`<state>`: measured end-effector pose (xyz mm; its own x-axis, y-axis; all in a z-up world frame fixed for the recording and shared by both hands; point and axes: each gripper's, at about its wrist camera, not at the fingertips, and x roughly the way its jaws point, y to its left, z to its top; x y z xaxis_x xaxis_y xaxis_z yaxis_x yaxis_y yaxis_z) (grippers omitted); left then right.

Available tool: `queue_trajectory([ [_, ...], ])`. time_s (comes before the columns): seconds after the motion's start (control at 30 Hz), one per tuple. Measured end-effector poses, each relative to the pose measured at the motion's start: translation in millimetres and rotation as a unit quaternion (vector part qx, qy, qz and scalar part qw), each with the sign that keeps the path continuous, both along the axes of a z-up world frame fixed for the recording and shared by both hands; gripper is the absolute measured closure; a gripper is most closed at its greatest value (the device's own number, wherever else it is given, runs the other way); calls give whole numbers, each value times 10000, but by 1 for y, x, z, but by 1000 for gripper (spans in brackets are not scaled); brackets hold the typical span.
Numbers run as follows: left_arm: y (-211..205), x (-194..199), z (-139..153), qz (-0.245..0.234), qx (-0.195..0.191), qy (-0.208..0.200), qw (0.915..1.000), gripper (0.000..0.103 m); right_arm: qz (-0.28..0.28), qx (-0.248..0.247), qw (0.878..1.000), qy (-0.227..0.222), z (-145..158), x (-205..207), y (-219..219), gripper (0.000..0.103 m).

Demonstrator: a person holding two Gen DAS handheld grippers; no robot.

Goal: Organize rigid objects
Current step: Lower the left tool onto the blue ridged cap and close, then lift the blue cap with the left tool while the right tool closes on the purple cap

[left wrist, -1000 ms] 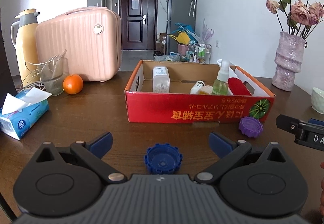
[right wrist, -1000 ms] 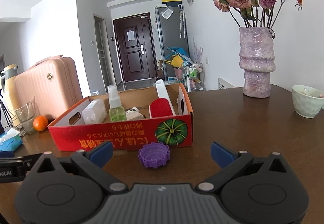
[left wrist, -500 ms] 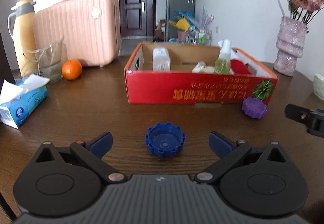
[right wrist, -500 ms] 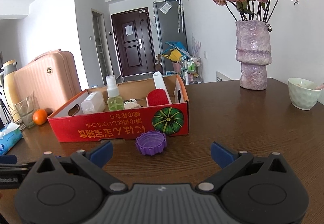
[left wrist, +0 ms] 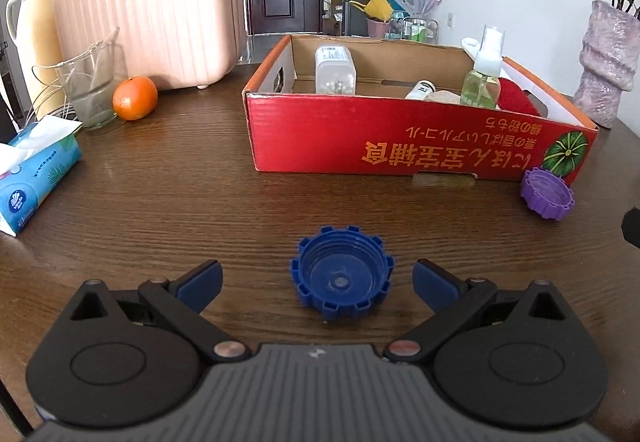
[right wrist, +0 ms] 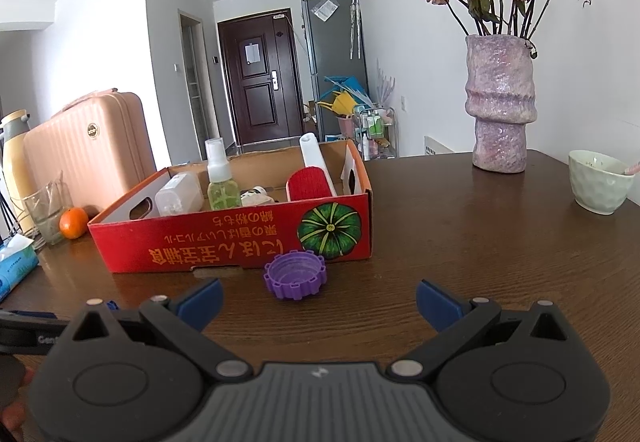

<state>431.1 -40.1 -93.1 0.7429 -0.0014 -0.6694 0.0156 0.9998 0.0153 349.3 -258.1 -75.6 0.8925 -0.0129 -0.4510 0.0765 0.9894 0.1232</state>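
Blue cap [left wrist: 342, 279], open side up, lay on the tabletop [left wrist: 160, 202] between the wide jaws of the left gripper [left wrist: 317, 284], touching neither. Red box [left wrist: 416, 146] stood beyond.

Purple cap [right wrist: 295, 275] lay just before the box [right wrist: 232, 238], ahead of the right gripper [right wrist: 319, 302], jaws wide, gripping nothing.

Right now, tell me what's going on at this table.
A person holds two grippers, both open and empty. The left gripper is lined up on a blue cap lying open side up on the table. The right gripper faces a purple cap beside the red box, which already holds bottles. Neither cap is grasped yet.
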Motion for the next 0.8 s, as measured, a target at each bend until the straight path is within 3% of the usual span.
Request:
queue_trajectory([
  [0.13, -1, 2, -1, 4, 7, 0, 10000, 4, 2, -14, 10000, 19, -1, 1, 0, 0],
  [0.2, -2, 3, -1, -15, 37, 24, 10000, 15, 0, -19, 10000, 30, -2, 1, 0, 0],
  [0.27, -3, 5, -3, -79, 23, 106, 9999, 35, -3, -26, 10000, 38, -2, 1, 1, 0],
  [0.33, -3, 3, -2, -84, 12, 34, 10000, 48, -3, -33, 10000, 42, -2, 2, 1, 0],
  [0.8, 0, -12, 16, -156, -54, -434, 9989, 48, -62, -116, 9998, 119, -6, 6, 1, 0],
])
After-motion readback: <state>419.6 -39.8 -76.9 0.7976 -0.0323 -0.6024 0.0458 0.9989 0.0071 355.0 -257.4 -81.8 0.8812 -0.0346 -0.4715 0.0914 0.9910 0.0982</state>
